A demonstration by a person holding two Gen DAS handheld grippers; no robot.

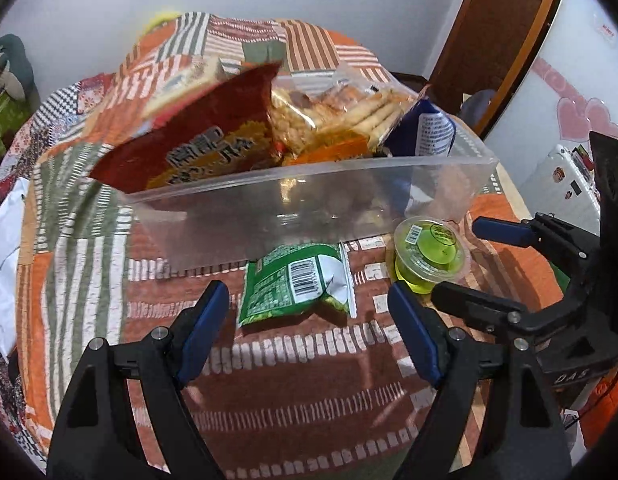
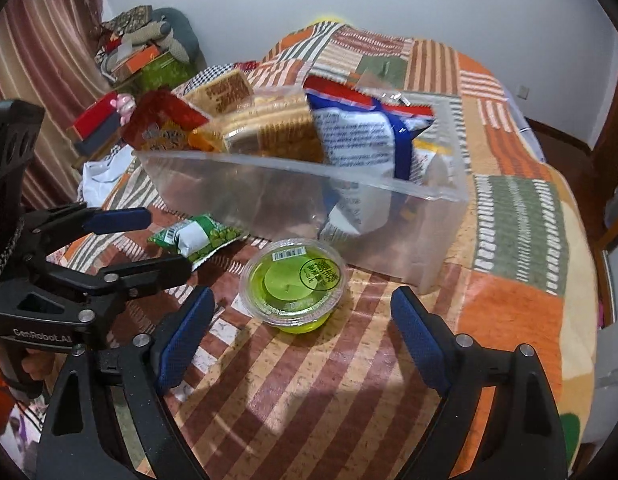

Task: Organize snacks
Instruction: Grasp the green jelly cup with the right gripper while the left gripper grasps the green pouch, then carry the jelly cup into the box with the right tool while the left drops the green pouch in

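A bed covered by a patchwork quilt of orange, green, brown and white striped squares carries everything. Directly on it stands a clear plastic bin, filled with snack bags. Near its front wall lie two loose items — a green snack packet on the left and a green jelly cup to its right, sealed lid up.
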